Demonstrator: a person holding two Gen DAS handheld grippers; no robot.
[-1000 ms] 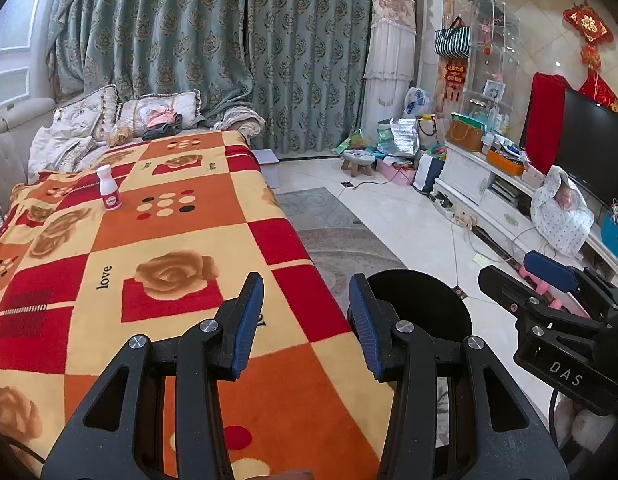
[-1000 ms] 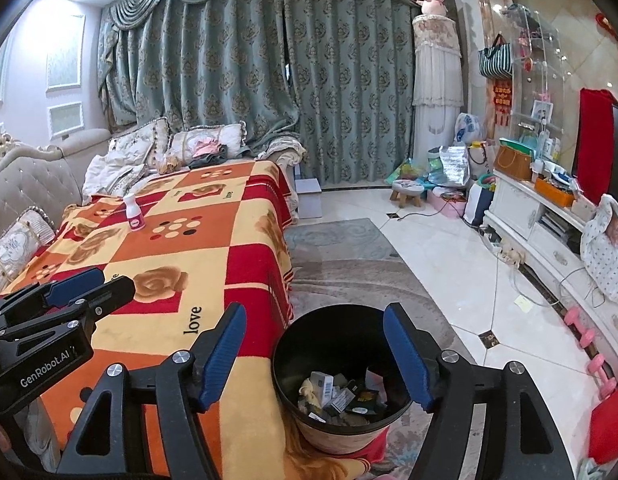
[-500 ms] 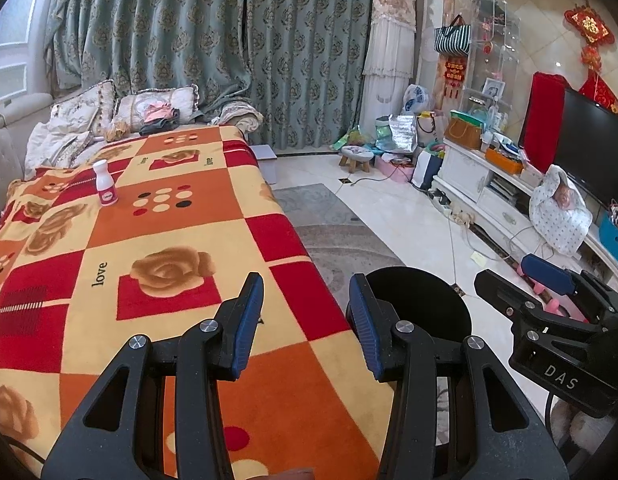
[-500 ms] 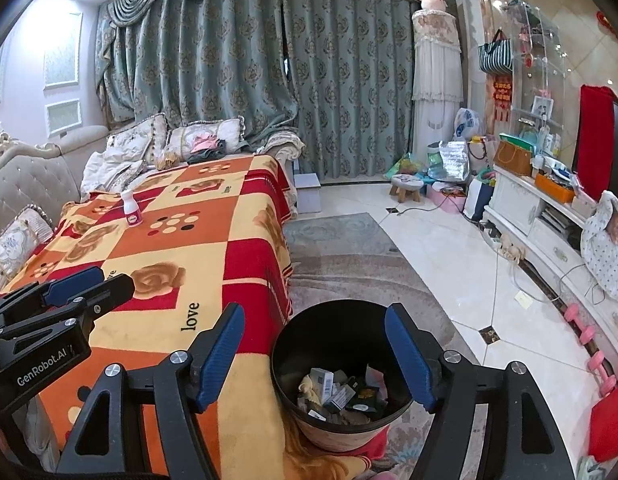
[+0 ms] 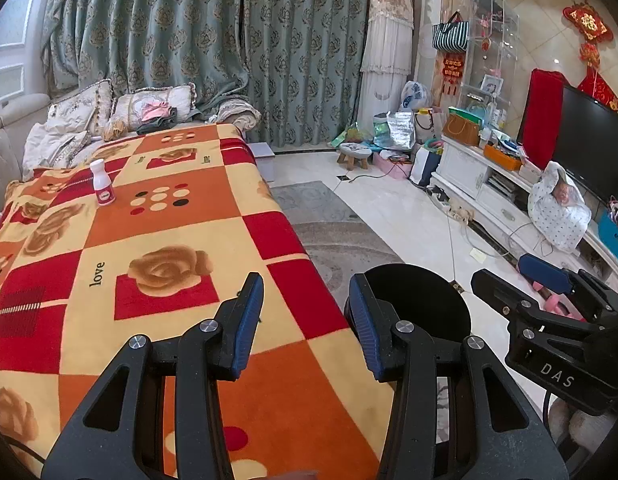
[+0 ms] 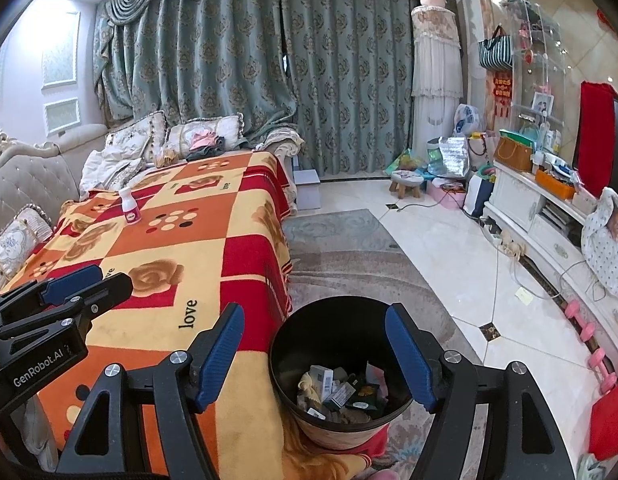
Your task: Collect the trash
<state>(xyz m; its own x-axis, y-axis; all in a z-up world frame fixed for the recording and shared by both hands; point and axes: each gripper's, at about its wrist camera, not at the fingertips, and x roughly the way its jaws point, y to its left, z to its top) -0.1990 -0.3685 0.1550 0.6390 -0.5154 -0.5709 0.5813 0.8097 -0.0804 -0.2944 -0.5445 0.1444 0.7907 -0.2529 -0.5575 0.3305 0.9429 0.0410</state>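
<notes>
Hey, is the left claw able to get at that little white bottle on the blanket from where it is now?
Probably yes, after a long reach. The left claw is open and empty, and the white bottle stands upright far up the blanket with only bare fabric between them. Nothing visible blocks the path.

Bottle (image 5: pixel 102 188) label too small

Left wrist view: low over the blanket (image 5: pixel 157 216), facing the curtains (image 5: pixel 213 40). Right wrist view: just beside, above the bin (image 6: pixel 341 364). Shared: blanket, bin, curtains.
</notes>
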